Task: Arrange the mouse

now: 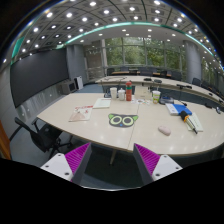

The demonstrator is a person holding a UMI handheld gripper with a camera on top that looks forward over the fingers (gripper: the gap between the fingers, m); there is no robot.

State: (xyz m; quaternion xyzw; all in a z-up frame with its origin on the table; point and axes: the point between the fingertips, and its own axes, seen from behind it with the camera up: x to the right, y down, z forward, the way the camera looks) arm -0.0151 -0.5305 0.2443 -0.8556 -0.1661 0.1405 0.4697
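A small pale mouse (163, 129) lies on the white conference table (100, 130), near its front edge, far beyond my right finger. A dark mat with a green-and-white pattern (122, 120) lies to the mouse's left on the same table. My gripper (112, 156) is open and empty, held in the air well short of the table. The purple pads (76, 155) stand wide apart, with only floor and the table's leg between them.
The table also holds papers (82, 113), cups (128, 96), a blue object (178, 108) and pens (190, 122). A black chair (30, 130) stands at the table's left. More tables and windows lie behind.
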